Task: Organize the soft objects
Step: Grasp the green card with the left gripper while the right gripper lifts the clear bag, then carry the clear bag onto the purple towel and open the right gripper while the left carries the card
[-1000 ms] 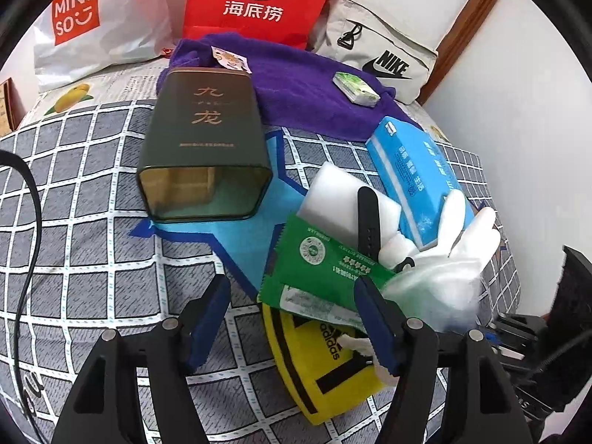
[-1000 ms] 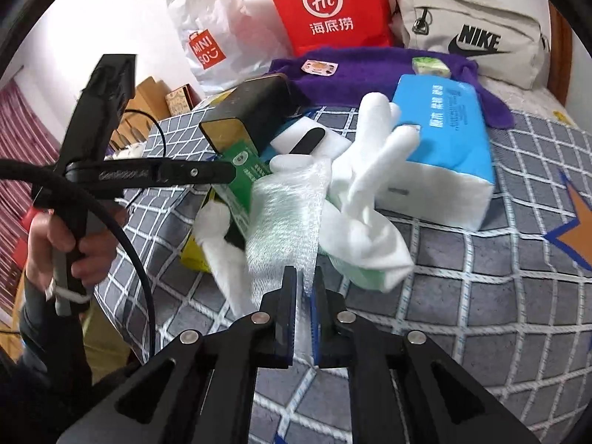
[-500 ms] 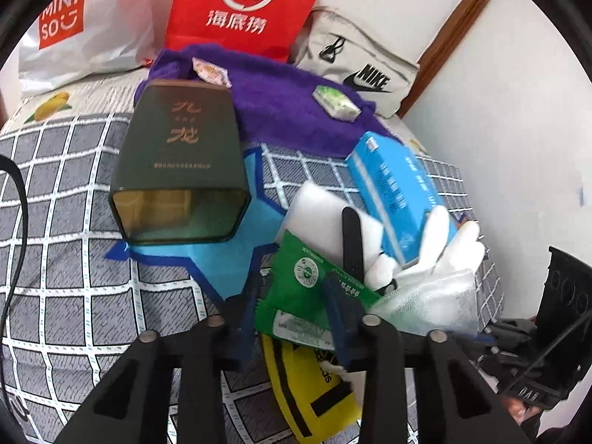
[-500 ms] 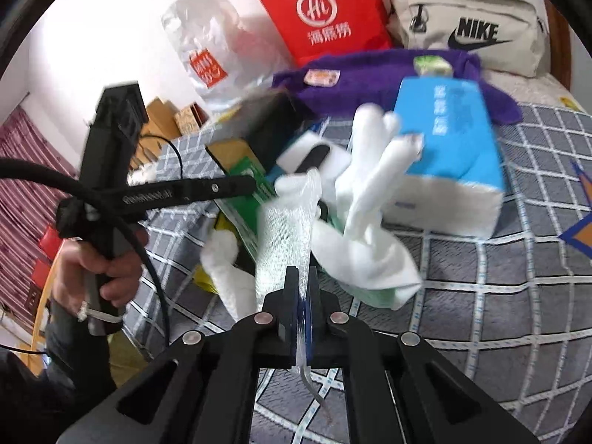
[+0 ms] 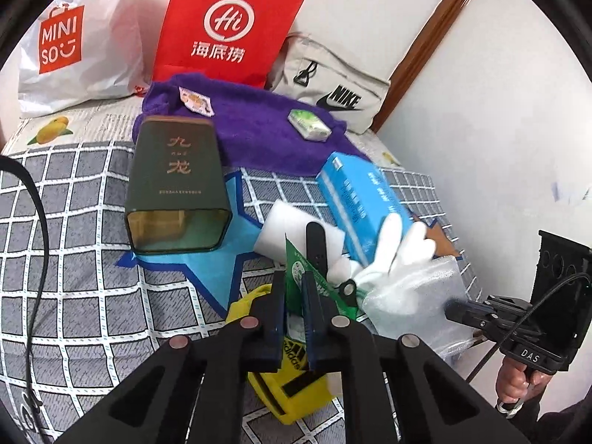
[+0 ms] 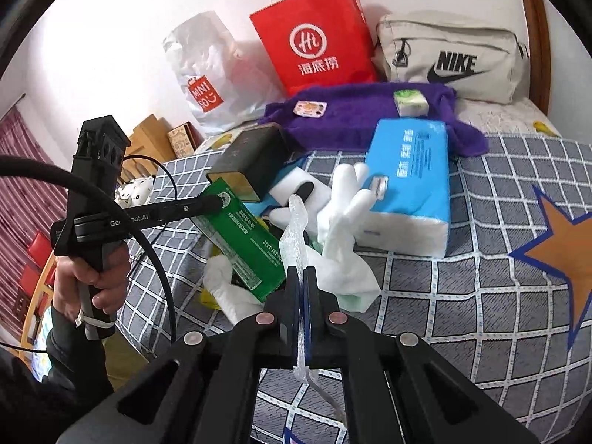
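Note:
On the checked bedcover (image 5: 66,244) lies a heap of soft things. My left gripper (image 5: 294,288) has its jaws closing on the edge of a green packet (image 5: 299,270), and the pads press on it. In the right wrist view the left gripper (image 6: 214,201) holds the green packet (image 6: 244,248) tilted up off the heap. My right gripper (image 6: 303,277) is shut on a clear plastic bag (image 6: 296,229), which stands up from its jaws. A white glove (image 6: 344,214) lies against a blue tissue pack (image 6: 410,181). Part of a yellow bag (image 5: 296,381) shows under the left jaws.
A dark green tin (image 5: 174,185) lies on its side at the left. Behind it is a purple towel (image 5: 259,125) with two small packets on it. A red paper bag (image 5: 222,26), a white plastic bag (image 5: 74,44) and a beige pouch (image 5: 333,88) line the wall.
My left jaws went from wide apart to shut on the green packet and raised its edge. My right gripper closed fully on the plastic bag and lifted it.

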Tool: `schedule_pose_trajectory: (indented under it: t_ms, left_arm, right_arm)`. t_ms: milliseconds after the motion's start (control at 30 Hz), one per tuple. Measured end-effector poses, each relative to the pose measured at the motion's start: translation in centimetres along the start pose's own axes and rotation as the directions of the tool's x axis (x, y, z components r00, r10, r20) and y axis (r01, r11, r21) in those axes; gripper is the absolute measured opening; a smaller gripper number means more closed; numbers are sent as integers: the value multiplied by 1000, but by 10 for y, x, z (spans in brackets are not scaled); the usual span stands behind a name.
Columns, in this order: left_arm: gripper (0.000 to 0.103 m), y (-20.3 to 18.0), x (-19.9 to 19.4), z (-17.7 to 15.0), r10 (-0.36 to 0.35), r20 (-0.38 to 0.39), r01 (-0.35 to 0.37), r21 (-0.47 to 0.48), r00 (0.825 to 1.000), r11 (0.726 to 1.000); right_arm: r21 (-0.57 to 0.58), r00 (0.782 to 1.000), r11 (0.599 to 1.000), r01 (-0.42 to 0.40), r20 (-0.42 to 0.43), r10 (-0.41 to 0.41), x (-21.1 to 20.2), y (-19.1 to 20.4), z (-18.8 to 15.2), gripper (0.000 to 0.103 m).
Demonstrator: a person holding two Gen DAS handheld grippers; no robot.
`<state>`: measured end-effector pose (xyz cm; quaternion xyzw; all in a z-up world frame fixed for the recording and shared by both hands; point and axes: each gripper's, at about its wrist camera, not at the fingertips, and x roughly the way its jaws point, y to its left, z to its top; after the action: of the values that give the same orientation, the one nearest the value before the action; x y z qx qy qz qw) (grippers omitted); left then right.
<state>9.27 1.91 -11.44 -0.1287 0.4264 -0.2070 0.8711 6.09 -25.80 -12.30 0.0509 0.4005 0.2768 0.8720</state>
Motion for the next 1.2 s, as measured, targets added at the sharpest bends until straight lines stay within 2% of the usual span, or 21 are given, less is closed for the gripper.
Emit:
schedule_pose_trajectory:
  t_ms: [133, 333, 400, 467, 633, 800, 833, 967, 1200]
  left_arm:
    - [8, 0, 1, -1, 1, -7, -1, 3, 1000, 1000]
    - [8, -10, 9, -3, -38, -18, 39, 9, 999, 999]
    - [8, -14, 15, -4, -70, -38, 70, 5, 997, 998]
    - [8, -19, 23, -7, -63, -54, 63, 8, 997, 998]
    - [8, -21, 38, -11, -88, -82, 87, -12, 993, 996]
    - [8, -25, 38, -12, -94, -78, 95, 9, 993, 995]
    - [8, -24, 36, -12, -93, -75, 95, 10, 993, 995]
    - [6, -21, 26, -10, -90, -54, 91, 7, 994, 996]
    - [5, -19, -4, 1, -90, 10, 90, 22, 996, 996]
  right_arm:
    - [-8, 1000, 1000, -8, -3, 8, 0, 3, 2, 2]
    - [-11, 999, 1000, -23, -48, 23, 14, 7, -2, 2]
    - [-5, 997, 1000, -29, -65, 29, 20, 6, -4, 2]
    - [-1, 996, 999, -32, -84, 32, 25, 7, -6, 3]
    - [32, 988, 996, -79, -129, 83, 43, 6, -10, 6]
    - [0, 985, 1000, -12, -170, 12, 59, 9, -16, 6]
    - [1, 986, 1000, -1, -164, 1, 58, 9, -16, 3]
    - [-18, 993, 1000, 15, -114, -17, 39, 12, -12, 1]
    - [-33, 1000, 999, -7, -17, 6, -5, 23, 6, 1]
